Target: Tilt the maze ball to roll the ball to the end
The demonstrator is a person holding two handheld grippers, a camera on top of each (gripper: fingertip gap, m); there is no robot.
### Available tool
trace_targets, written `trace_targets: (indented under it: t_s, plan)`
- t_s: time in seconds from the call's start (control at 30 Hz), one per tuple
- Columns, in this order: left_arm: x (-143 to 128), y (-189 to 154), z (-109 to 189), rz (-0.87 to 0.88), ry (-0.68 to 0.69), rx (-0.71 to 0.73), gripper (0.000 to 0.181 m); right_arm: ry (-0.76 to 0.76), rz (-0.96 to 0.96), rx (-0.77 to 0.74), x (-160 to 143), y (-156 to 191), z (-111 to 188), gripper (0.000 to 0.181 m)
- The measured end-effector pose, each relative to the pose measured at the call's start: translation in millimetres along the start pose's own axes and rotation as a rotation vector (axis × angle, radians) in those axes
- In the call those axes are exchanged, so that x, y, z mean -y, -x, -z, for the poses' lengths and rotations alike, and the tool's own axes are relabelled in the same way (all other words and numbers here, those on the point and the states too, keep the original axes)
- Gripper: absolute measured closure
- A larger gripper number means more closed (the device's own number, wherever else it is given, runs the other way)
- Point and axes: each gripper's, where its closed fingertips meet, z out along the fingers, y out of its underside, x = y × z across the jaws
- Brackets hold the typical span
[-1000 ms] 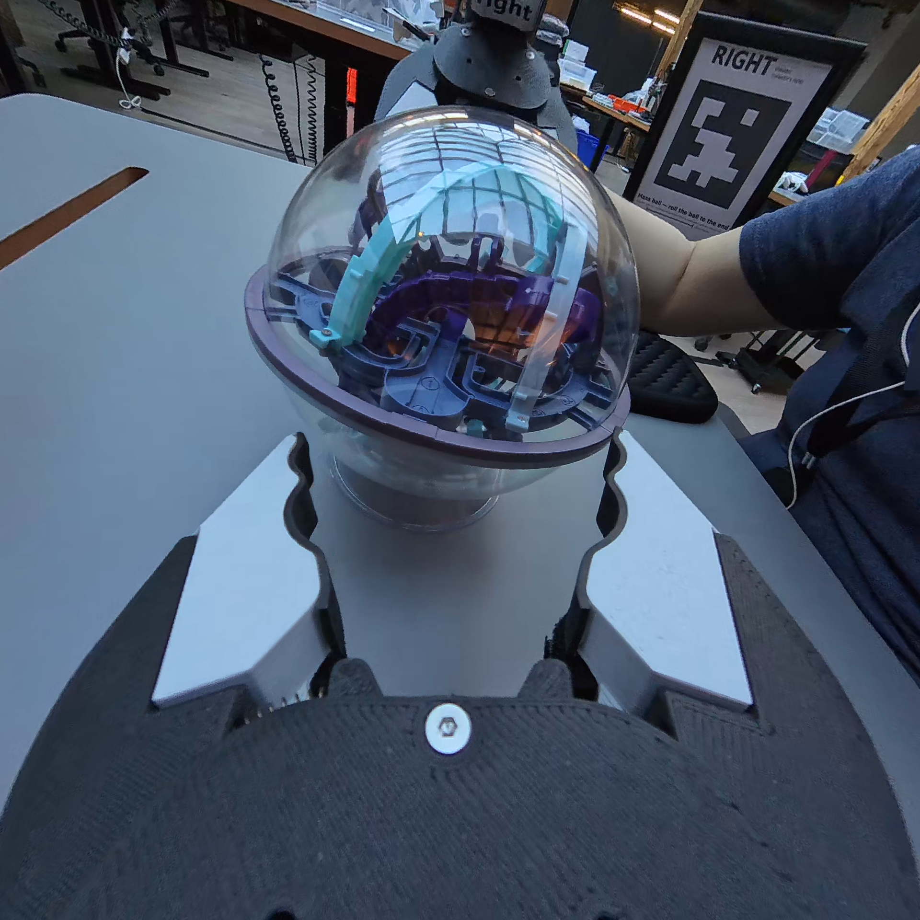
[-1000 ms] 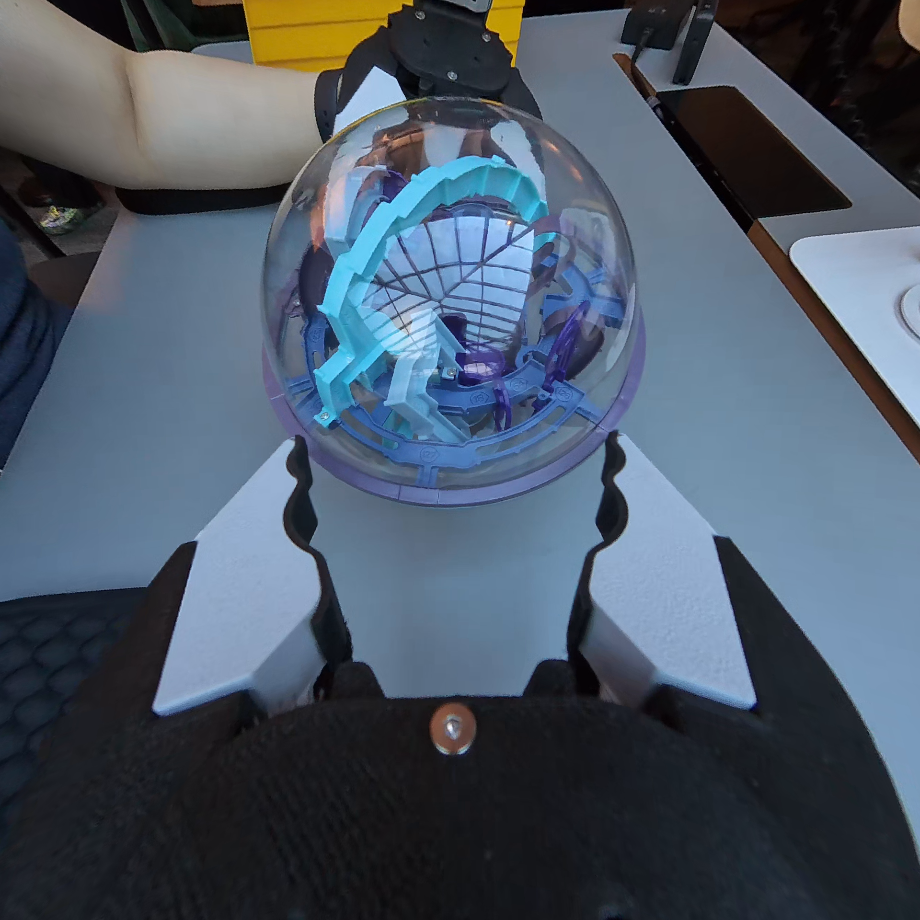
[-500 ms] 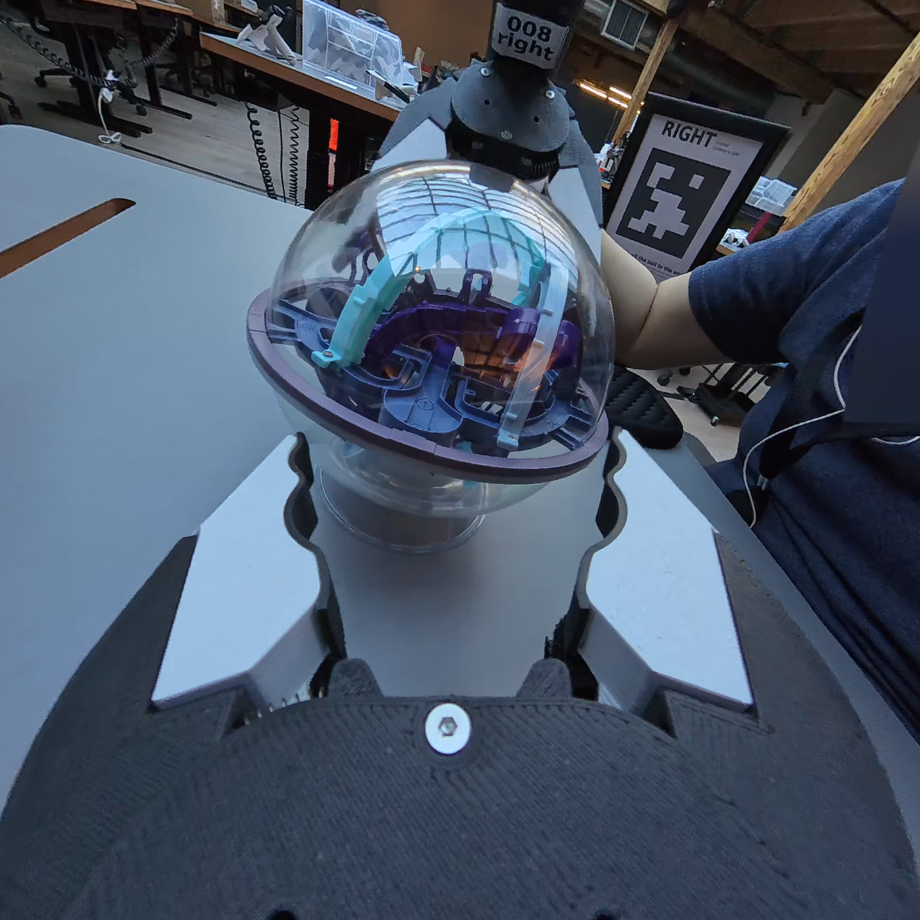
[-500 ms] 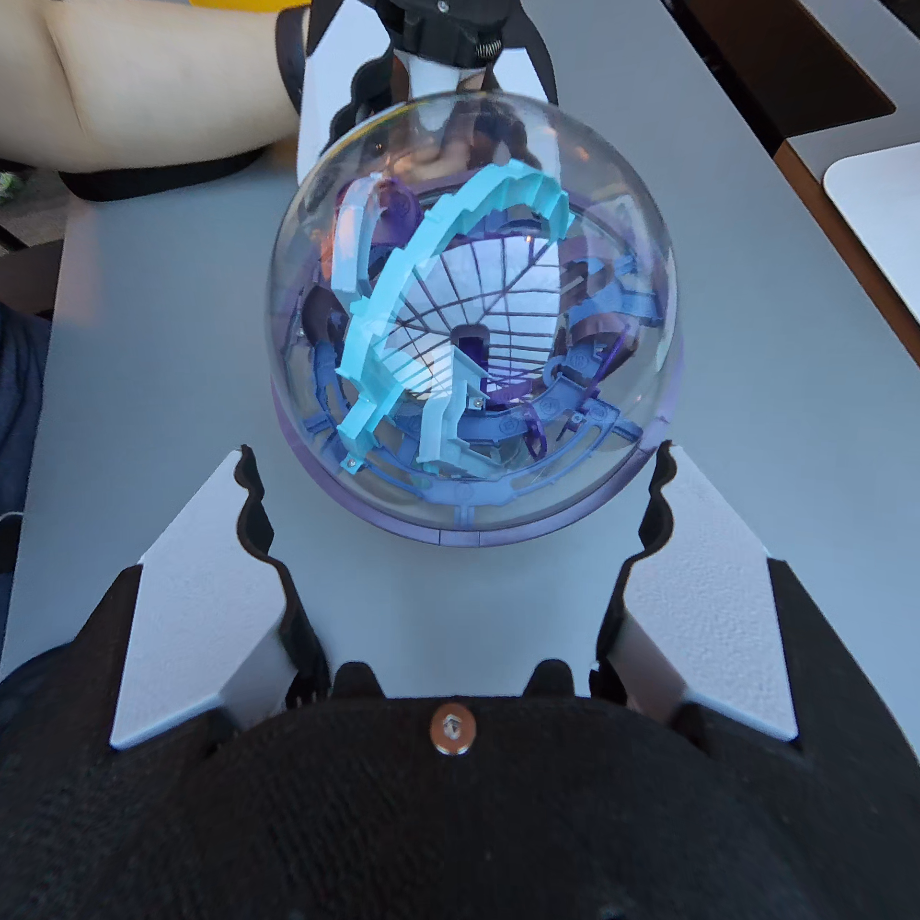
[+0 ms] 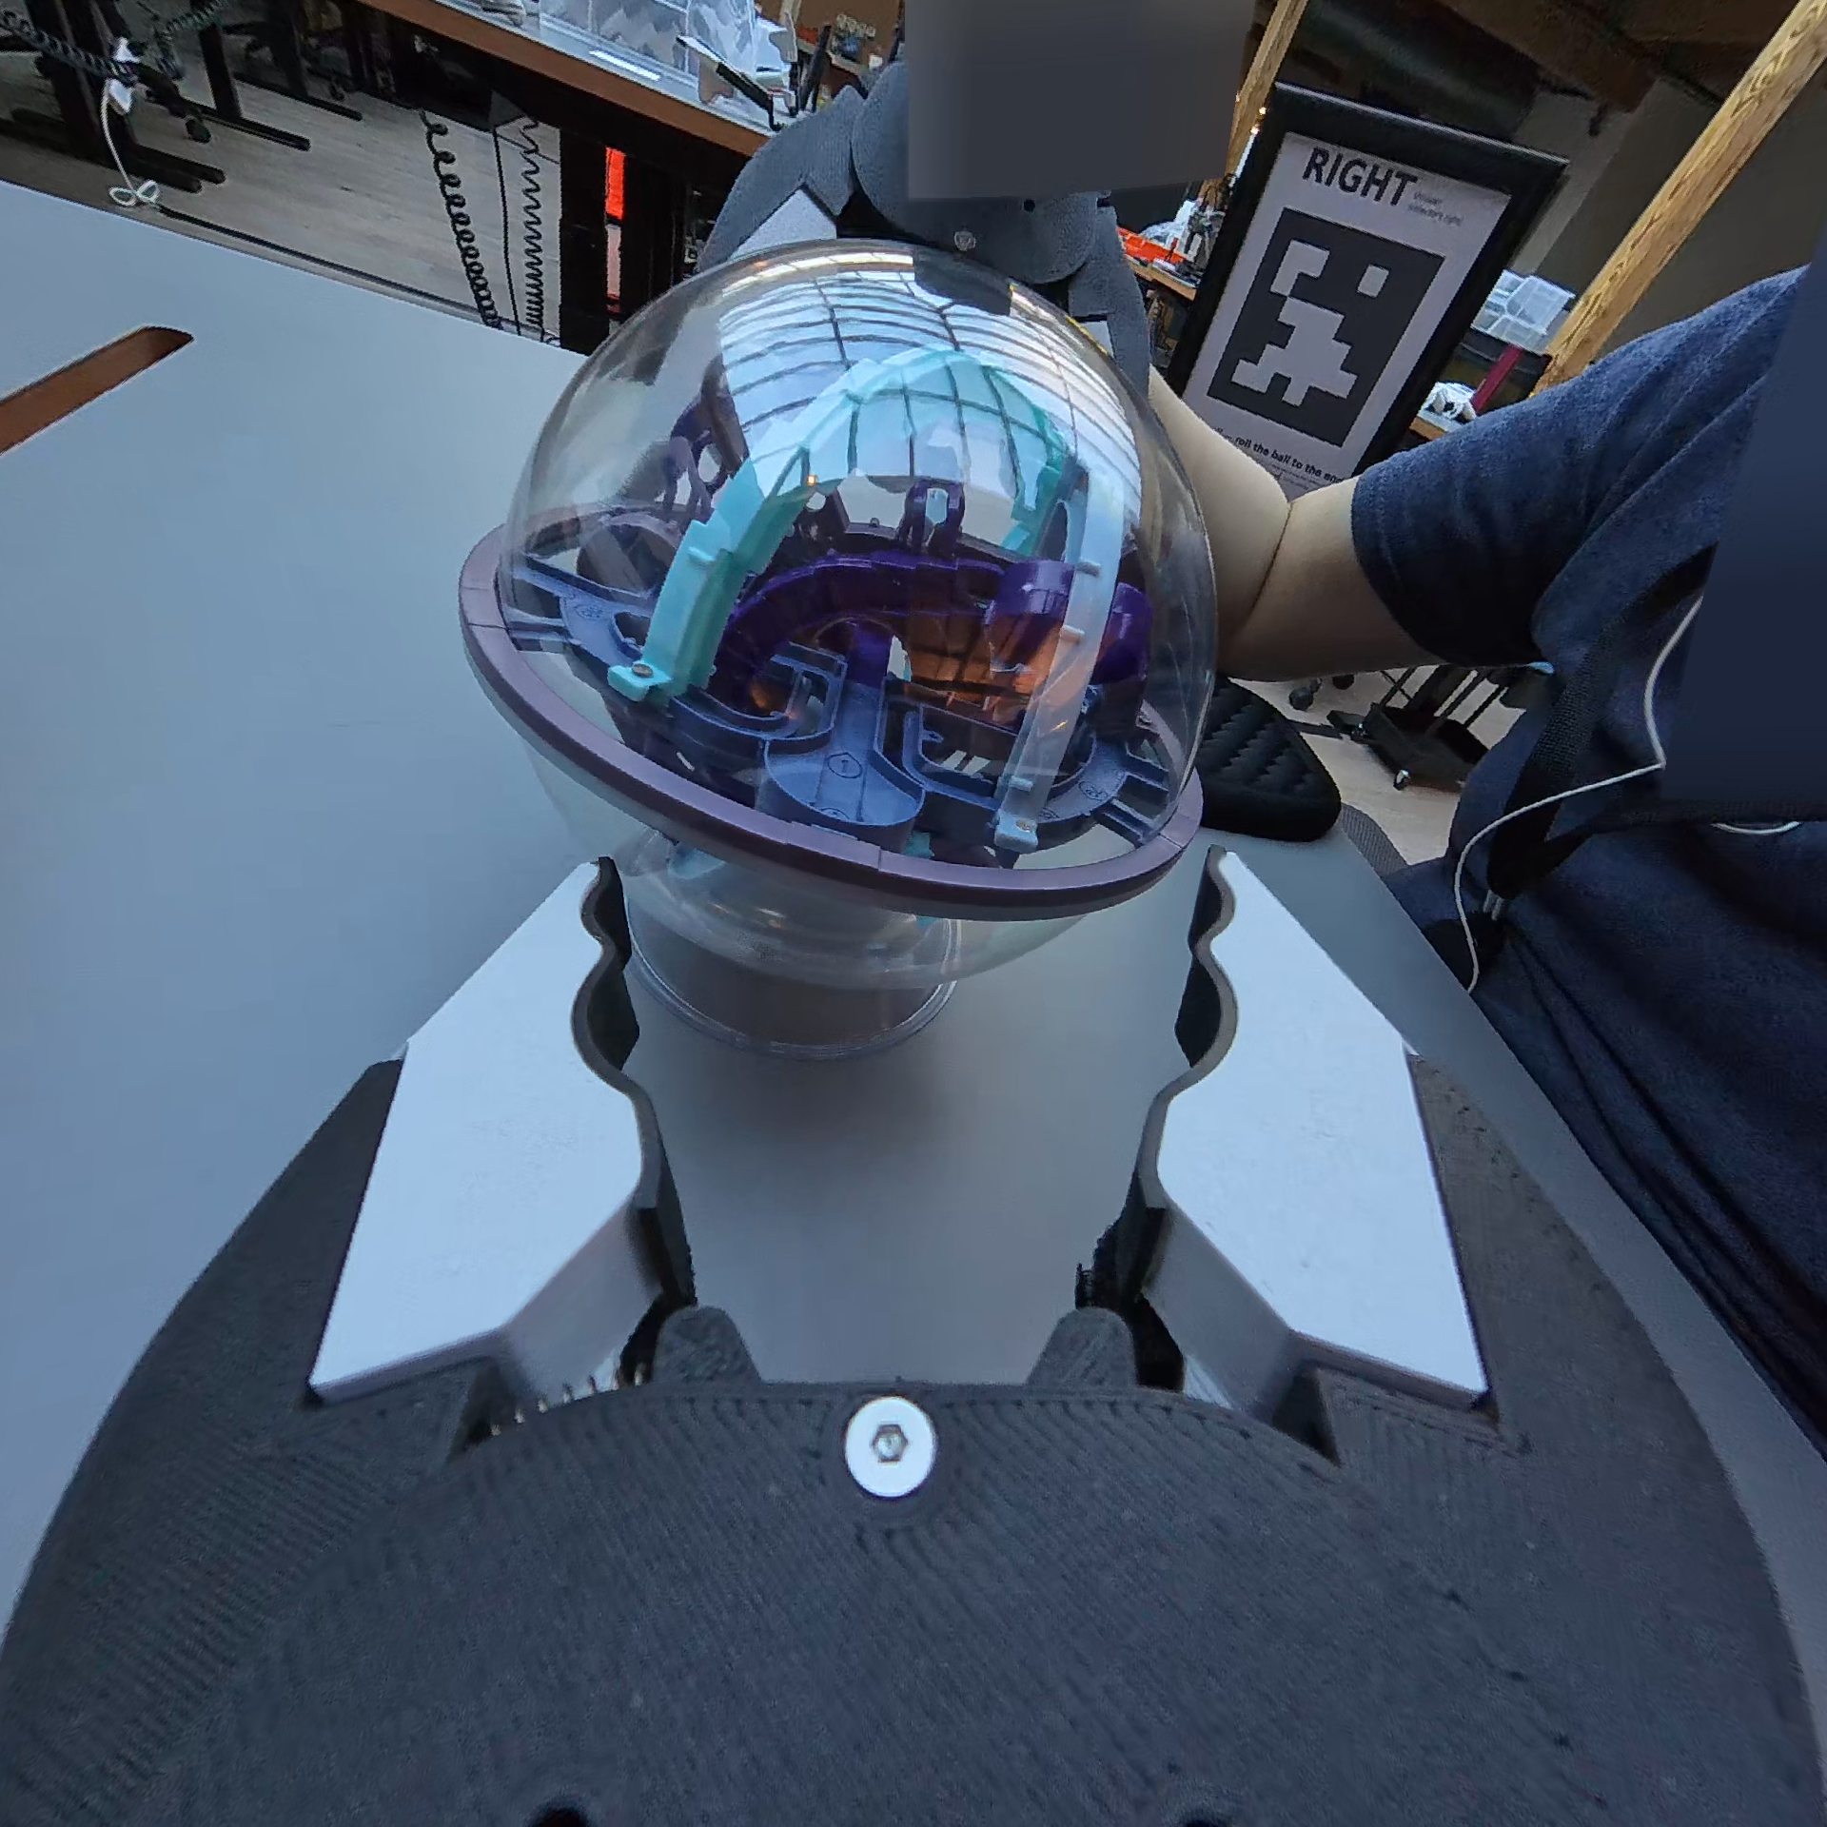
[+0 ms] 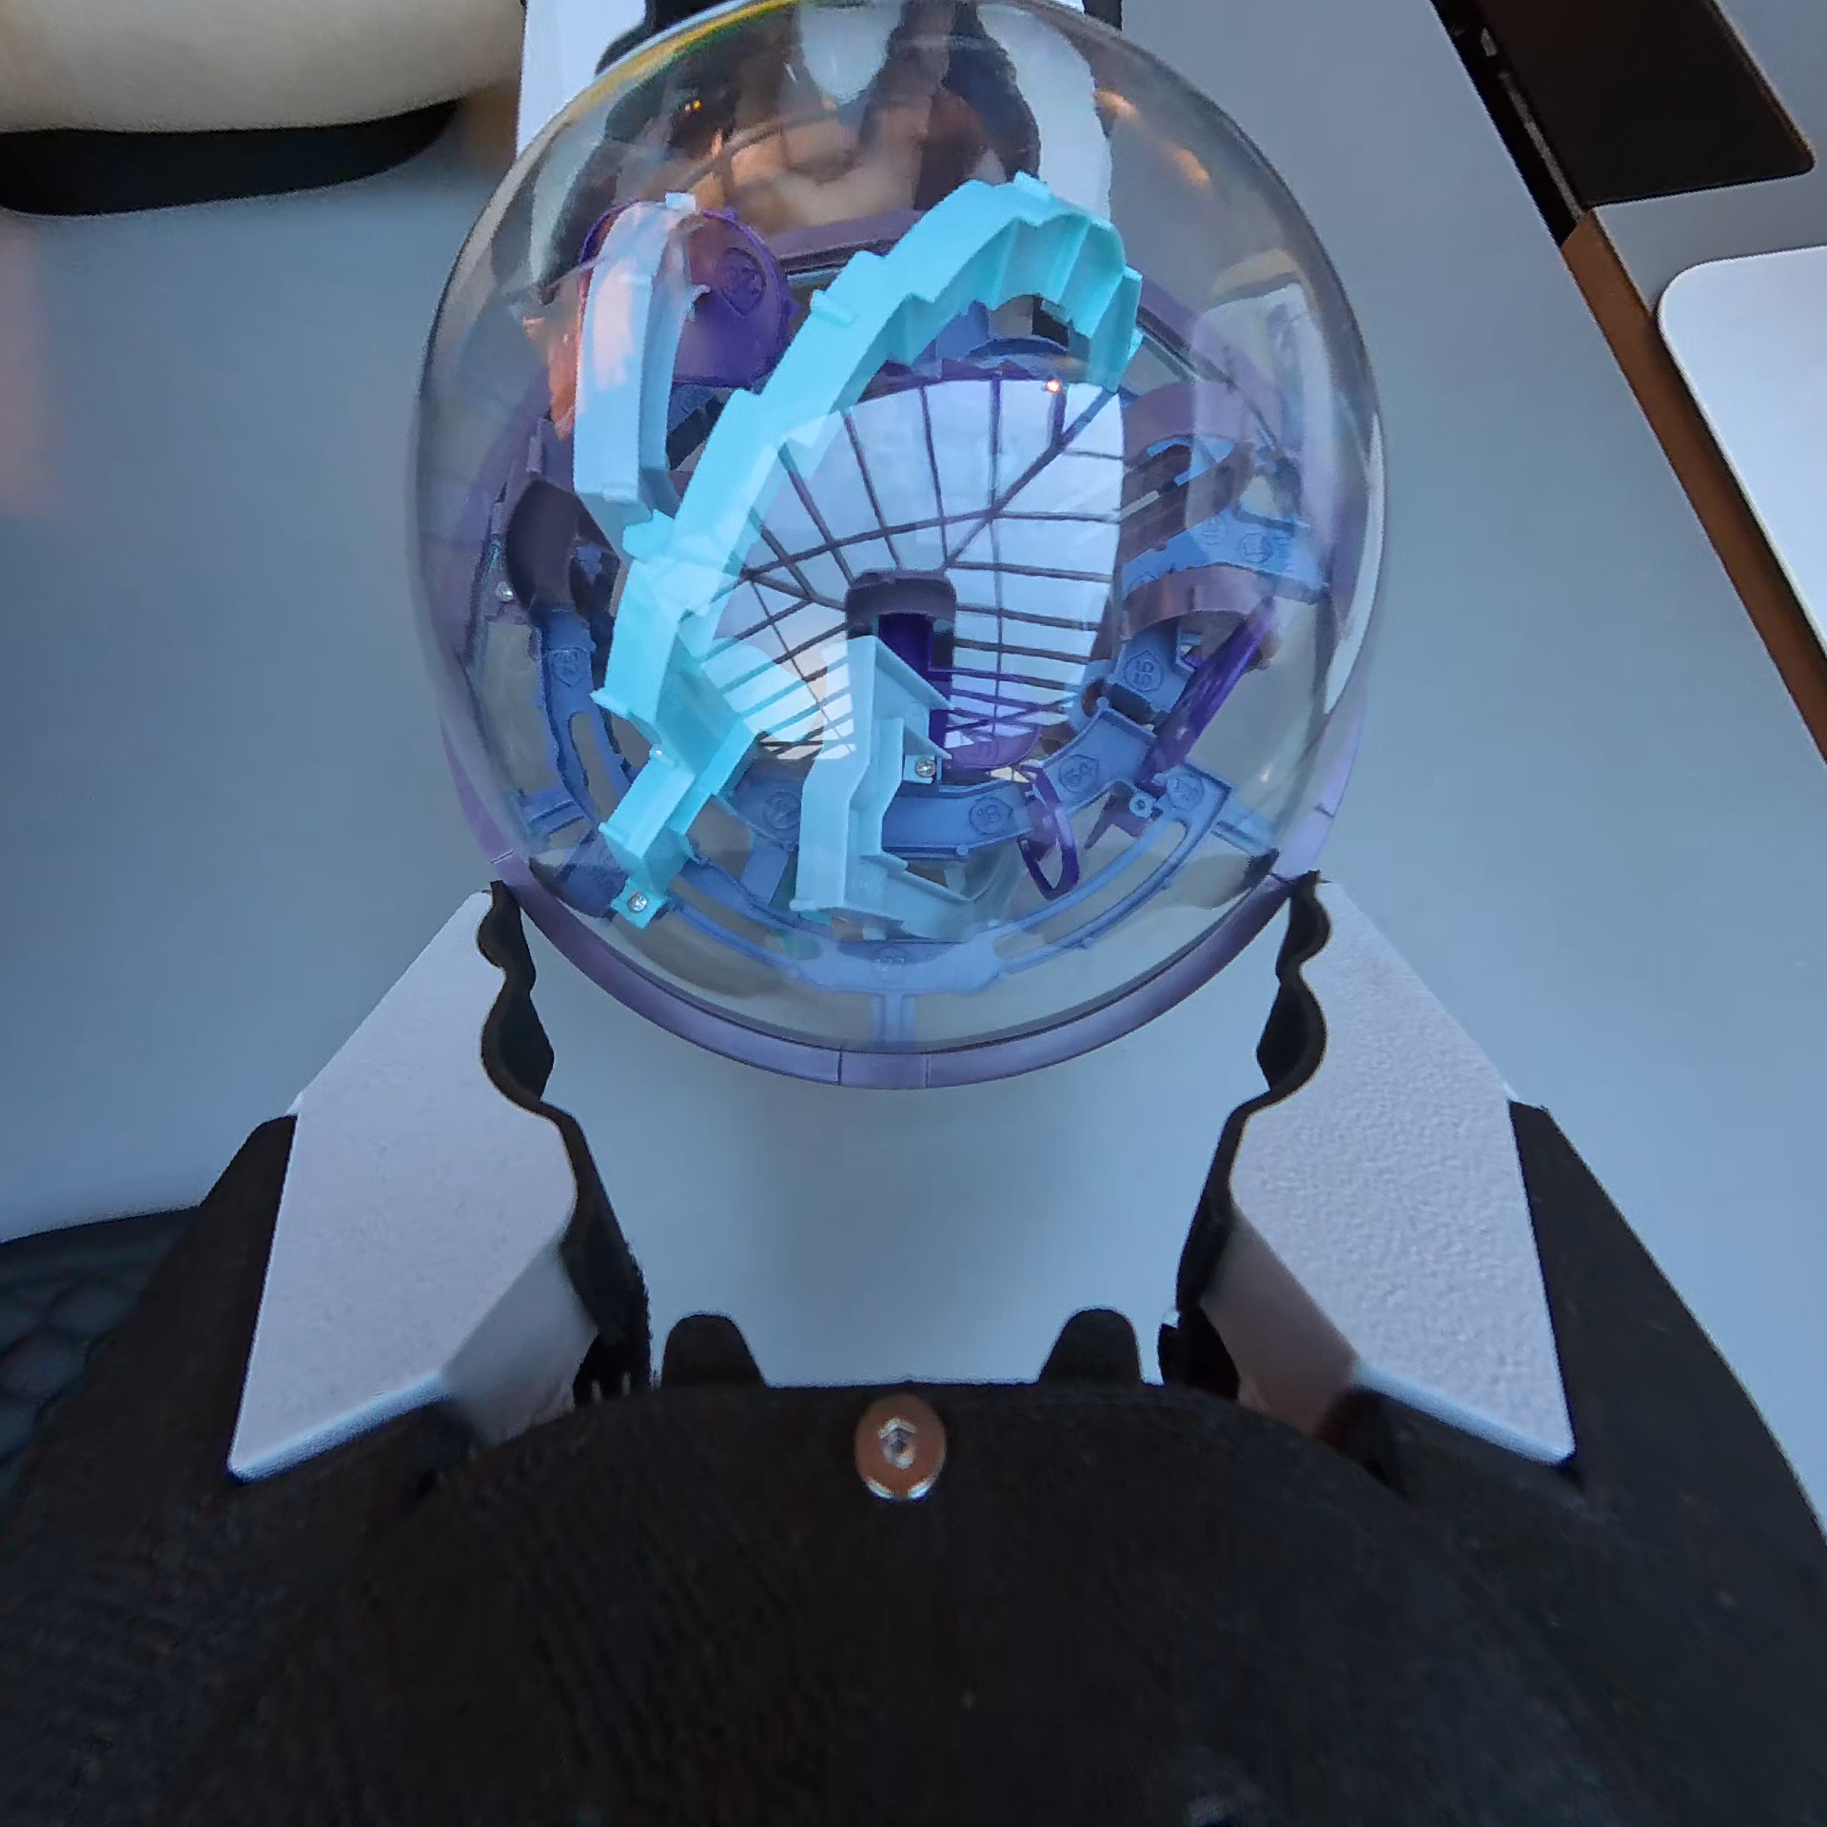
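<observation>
The left gripper (image 5: 905, 924) is gaping wide, gripping nothing; the maze ball (image 5: 840, 633) is sitting dead ahead on its clear stand (image 5: 791, 999), its purple rim tilted. The right gripper (image 6: 905, 929), opposite, is likewise spread and seemingly nearer, its tips flanking the rim, possibly touching.

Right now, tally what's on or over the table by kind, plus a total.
Maze ball: 1
Clear stand under it: 1
Grippers: 2, left gripper and right gripper, both open
Grey table: 1
Total: 5
</observation>
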Motion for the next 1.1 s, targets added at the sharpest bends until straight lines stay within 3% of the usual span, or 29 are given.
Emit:
trace_targets:
  t_s: [0.17,0.63,1.1]
  plan:
    - [4.6,6.9,-0.8,0.009,-0.038,0.031,0.064,0.032,0.043,-0.021,-4.2,-0.6,-1.9,0.033]
    - [-7.8,3.9,-15.0,-0.009,0.016,0.026,0.057,0.024,0.071,-0.025,-4.0,-1.7,-2.8,0.032]
    - [-10.5,-0.3,-8.1,-0.006,0.038,-0.003,0.061,0.028,0.081,-0.048,-8.8,-8.9,2.2,0.033]
